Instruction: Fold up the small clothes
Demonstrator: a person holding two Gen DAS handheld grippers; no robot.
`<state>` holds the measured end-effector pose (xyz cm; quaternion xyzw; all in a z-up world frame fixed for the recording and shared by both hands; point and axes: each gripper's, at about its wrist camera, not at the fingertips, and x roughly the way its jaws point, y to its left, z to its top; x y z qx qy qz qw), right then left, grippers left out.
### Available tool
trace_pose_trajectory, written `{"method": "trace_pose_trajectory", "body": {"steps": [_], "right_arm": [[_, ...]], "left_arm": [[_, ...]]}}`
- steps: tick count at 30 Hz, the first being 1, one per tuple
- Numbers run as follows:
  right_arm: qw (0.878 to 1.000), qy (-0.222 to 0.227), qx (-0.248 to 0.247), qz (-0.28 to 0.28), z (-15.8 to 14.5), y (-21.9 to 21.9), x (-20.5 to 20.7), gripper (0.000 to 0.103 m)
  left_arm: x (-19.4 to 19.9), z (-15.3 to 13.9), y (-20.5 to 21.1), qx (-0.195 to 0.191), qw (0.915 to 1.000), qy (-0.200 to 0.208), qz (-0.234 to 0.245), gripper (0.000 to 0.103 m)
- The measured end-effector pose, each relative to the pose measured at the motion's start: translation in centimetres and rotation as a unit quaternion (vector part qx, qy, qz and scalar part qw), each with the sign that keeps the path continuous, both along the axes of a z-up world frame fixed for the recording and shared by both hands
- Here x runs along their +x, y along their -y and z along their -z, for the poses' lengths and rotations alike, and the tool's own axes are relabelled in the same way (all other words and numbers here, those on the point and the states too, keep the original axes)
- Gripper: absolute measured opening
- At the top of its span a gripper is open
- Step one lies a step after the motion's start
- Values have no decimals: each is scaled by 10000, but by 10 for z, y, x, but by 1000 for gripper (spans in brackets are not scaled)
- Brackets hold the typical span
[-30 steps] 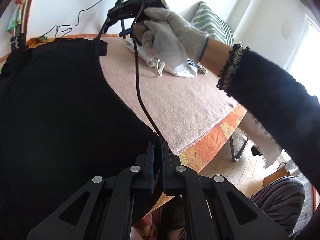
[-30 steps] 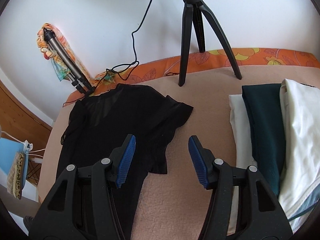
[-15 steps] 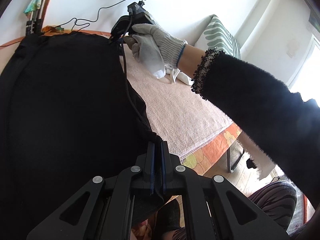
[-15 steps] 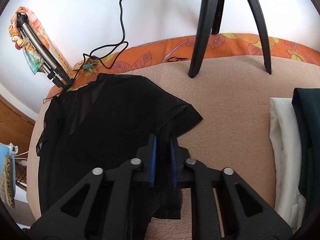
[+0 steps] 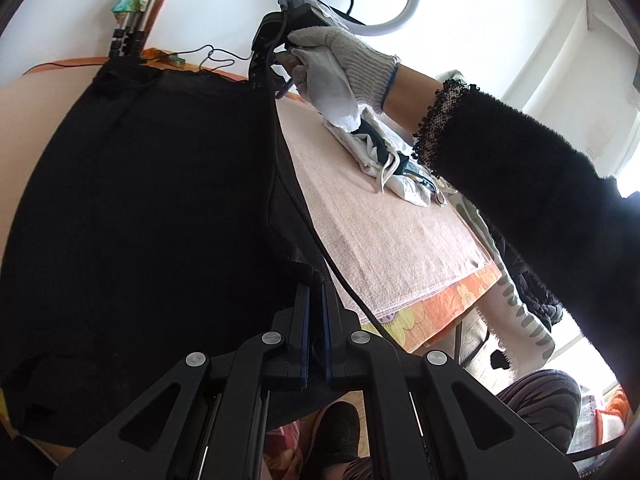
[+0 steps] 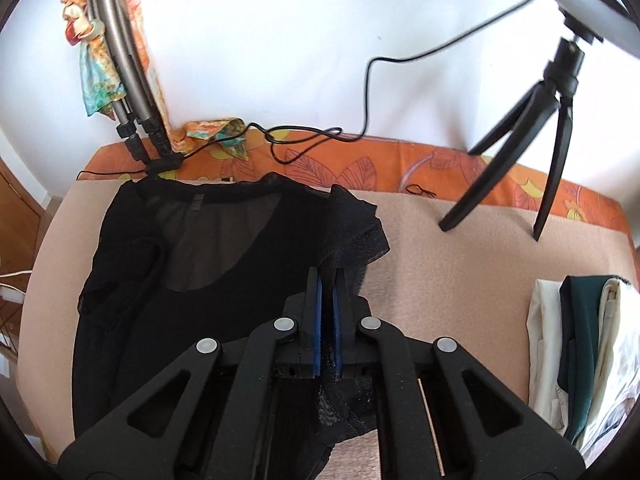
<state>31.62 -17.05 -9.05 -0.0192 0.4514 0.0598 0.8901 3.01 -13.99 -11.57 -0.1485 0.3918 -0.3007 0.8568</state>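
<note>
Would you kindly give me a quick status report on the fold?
Left gripper and right gripper shut on black top. Top partly lifted off pink towel. Folded pile to the right, clear of it.

Daylight floods in bright from the window (image 5: pixel 628 148) on the right, blowing the white wall (image 6: pixel 280 40) nearly to glare, while the black top (image 5: pixel 140 200) swallows light and loses its folds. Shadows on the pink towel (image 6: pixel 460 280) are soft. Fisheye bending curves every edge into dark corners, and the tripod (image 6: pixel 552 128) is smeared with motion blur.
</note>
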Motion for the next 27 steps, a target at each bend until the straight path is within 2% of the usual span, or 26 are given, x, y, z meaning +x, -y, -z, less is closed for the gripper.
{"method": "trace_pose_trajectory", "body": {"steps": [5,11,21,25,26,27], "right_arm": [[9983,60,-483,-318,-10,-56,4,5],[9937,-13,-971,-562,4,-111,12,5],[9883,-187,-1263,-834,35,-152,19,5],[9867,-283,-1259,-987,42,-160,19,5],[9865,-291,-1265,-1001,42,-160,18,10],[9869,-281,-1215,-1022,41,-159,16,23]], "left_arm": [[-10,3,-23,25,9997,44,-248,4],[-10,11,-43,57,9987,35,-505,4],[-17,19,-57,181,9975,59,-678,4],[-18,19,-56,385,9969,48,-680,6],[-17,18,-56,396,9972,-5,-640,10],[-17,18,-55,414,9974,-51,-581,13]]}}
